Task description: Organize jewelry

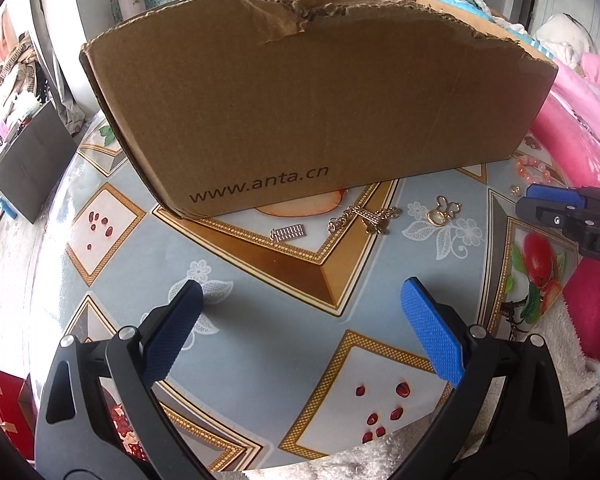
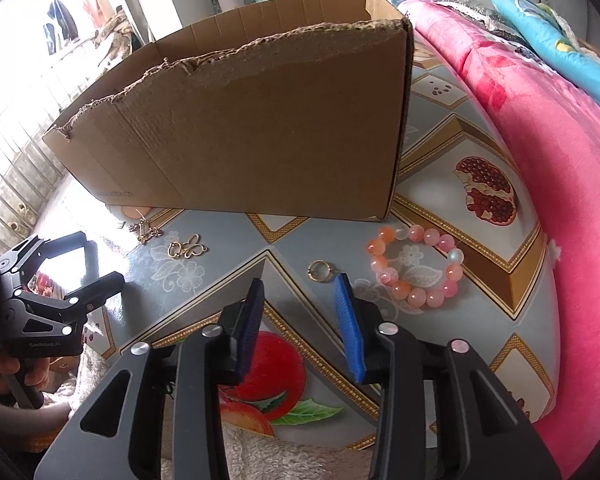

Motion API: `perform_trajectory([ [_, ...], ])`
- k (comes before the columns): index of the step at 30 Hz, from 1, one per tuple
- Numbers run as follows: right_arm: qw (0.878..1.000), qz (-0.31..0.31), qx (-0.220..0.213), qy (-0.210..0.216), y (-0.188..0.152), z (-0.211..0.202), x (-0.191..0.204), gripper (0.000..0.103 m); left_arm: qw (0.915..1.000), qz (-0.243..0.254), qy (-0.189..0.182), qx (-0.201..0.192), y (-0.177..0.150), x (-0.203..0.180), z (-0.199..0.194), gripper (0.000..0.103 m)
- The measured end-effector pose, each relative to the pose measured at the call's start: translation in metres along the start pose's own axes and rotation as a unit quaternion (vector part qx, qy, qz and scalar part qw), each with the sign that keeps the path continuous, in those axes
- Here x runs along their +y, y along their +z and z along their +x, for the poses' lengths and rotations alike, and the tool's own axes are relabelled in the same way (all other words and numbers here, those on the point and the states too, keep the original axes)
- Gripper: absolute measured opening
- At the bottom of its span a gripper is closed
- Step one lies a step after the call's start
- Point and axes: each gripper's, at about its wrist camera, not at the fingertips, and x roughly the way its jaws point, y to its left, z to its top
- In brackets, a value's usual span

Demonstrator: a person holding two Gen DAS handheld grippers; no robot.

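My right hand-held gripper (image 2: 300, 282) stands part open, empty; the small gold metal ring (image 2: 320, 270) lies flat on the counter (image 2: 228, 236) just ahead, nearer its right finger. My left hand-held gripper (image 1: 304, 290) gapes empty, farther off.

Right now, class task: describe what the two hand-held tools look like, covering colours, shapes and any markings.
Both match: the left tool and right tool have black angular arms with cut-out slots and silver round pivot pins. Each finger carries a flat, blue, fine-textured pad. The right tool's body shows white letters "DA"; small, unreadable print marks the left tool's body.
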Motion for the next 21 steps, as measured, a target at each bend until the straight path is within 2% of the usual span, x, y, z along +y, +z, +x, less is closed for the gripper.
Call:
perform_trajectory([
  [5, 1.000, 0.001, -0.002, 0.004, -0.002, 0.000, 0.002, 0.044, 1.0000, 0.003, -0.003, 0.008, 0.006, 0.001, 0.003, 0.096],
  [21, 1.000, 0.015, -0.003, 0.015, -0.002, -0.001, -0.004, 0.045, 0.9996, 0.007, -0.006, 0.027, 0.023, 0.004, 0.011, 0.096],
])
